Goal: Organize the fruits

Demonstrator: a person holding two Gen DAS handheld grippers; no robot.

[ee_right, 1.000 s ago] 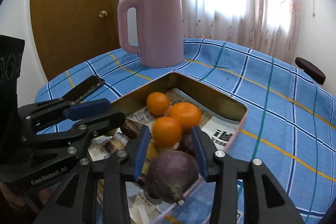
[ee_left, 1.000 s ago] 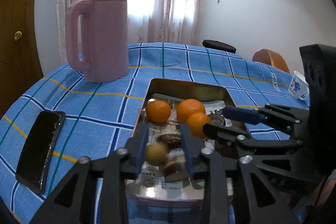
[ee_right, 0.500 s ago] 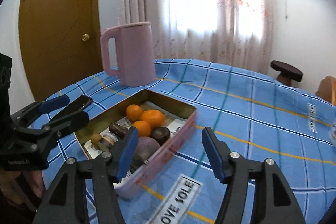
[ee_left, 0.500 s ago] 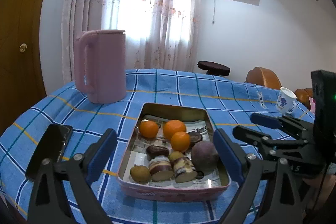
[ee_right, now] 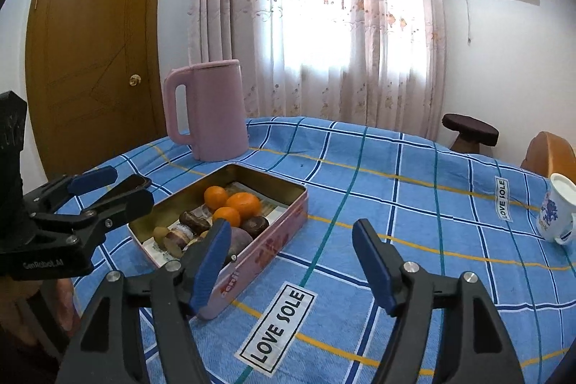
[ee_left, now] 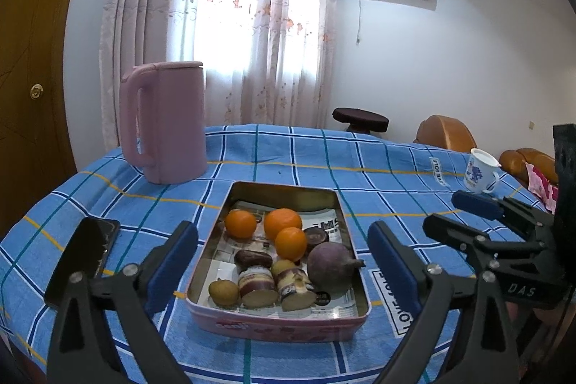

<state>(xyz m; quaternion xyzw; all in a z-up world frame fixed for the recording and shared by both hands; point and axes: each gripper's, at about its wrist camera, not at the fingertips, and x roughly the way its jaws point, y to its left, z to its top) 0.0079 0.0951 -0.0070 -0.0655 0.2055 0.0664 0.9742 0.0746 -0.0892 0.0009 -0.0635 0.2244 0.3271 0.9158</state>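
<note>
Left wrist view first: my left hand-held gripper (ee_left: pixel 282 267) is spread wide with nothing pinched, its jaws having just been opening, and the pink tin (ee_left: pixel 277 321) sits straight ahead between the two fingers without touching either. Inside lie three oranges (ee_left: pixel 282 222), a purple round fruit (ee_left: pixel 329 267) and smaller brown pieces on newsprint. On the tin's near wall I can see lettering, too blurred to read. To the right, the other tool's body shows "DAS". The cloth's label reads "LOVE SOLE" in part, just beside my right finger. A dark phone (ee_left: pixel 84 261) lies outside my left finger; the near edge of the surface (ee_left: pixel 378 168) runs just below the tin.

Right wrist view: my right hand-held gripper (ee_right: pixel 291 261) is also spread and empty, jaws just opened further. The tin (ee_right: pixel 268 245) lies ahead to the left, its near corner behind my left finger. "LOVE SOLE" (ee_right: pixel 277 324) reads clearly between the fingers, and again far right beside a white mug (ee_right: pixel 556 213). The left tool reads "GenRobot.AI". Open cloth stretches ahead and right; a pink jug (ee_right: pixel 212 114) stands beyond the tin.
</note>
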